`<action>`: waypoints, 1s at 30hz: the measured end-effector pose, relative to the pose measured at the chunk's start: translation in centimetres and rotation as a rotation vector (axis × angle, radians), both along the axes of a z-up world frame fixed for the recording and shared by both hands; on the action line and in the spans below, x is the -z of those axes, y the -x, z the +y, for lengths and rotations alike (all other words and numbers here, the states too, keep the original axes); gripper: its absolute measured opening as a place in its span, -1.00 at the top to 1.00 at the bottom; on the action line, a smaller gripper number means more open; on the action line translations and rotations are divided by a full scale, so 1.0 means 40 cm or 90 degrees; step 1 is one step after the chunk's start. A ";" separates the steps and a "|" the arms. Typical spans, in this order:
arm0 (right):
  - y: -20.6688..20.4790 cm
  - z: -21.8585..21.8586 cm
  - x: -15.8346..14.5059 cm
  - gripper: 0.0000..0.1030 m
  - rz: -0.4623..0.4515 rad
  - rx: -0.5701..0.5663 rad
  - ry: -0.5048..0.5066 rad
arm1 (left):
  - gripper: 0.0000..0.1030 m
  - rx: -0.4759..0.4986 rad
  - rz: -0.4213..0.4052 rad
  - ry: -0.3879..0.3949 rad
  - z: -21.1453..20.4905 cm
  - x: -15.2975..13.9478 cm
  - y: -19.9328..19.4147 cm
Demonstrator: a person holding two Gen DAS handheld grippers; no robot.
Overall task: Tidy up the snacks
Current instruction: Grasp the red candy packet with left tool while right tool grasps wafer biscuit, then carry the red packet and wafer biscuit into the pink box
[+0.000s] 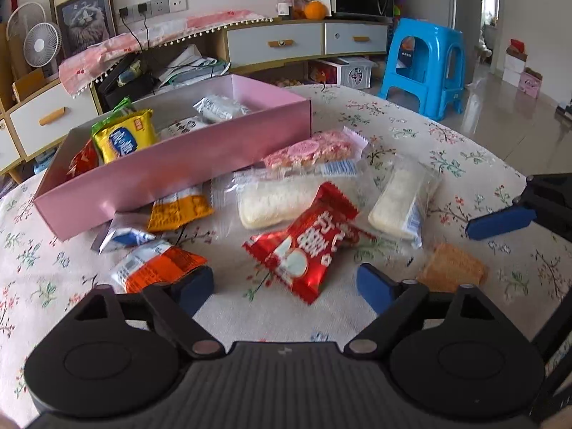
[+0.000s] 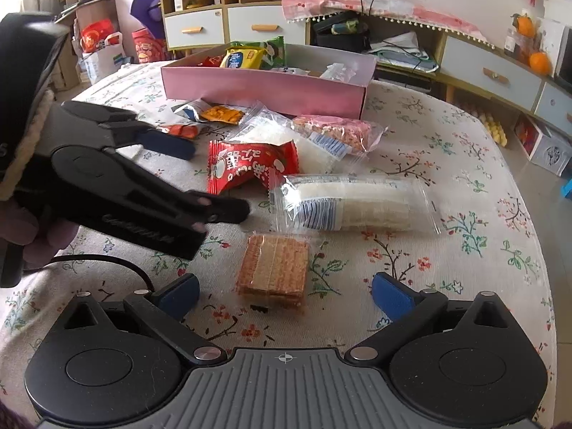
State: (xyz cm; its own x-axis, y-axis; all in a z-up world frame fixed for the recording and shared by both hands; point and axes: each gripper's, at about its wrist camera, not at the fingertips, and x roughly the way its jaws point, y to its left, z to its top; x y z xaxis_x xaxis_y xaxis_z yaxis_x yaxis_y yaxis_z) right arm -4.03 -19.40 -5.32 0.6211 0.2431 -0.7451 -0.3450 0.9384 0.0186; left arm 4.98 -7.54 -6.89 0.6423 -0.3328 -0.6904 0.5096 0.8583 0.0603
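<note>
While several packets already sit inside the pink box (image 1: pixel 171 175) near the far edge of the table (image 1: pixel 464 136), most snacks lie loose in front of it, so the sorting looks less than half done. The left gripper (image 1: pixel 286 286) hangs with jaws apart and empty over the red packet (image 1: pixel 307 243). The right gripper (image 2: pixel 286 295), spread wide and empty, brackets the wafer pack (image 2: pixel 273 271) nearer the front edge without touching it.

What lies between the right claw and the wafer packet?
Nothing; in the right wrist view only bare floral tablecloth separates the open right claw from the wafer packet.
</note>
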 end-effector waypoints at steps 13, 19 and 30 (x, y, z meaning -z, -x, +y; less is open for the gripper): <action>0.008 -0.009 -0.011 -0.51 -0.014 -0.024 -0.017 | 0.17 0.019 -0.022 -0.010 -0.011 -0.012 0.003; 0.014 0.000 -0.020 0.03 -0.013 -0.041 -0.030 | 0.30 0.019 -0.030 -0.018 -0.002 -0.015 0.015; 0.005 0.002 -0.035 0.35 0.007 -0.032 -0.073 | 0.32 -0.007 -0.014 -0.007 0.051 -0.029 0.033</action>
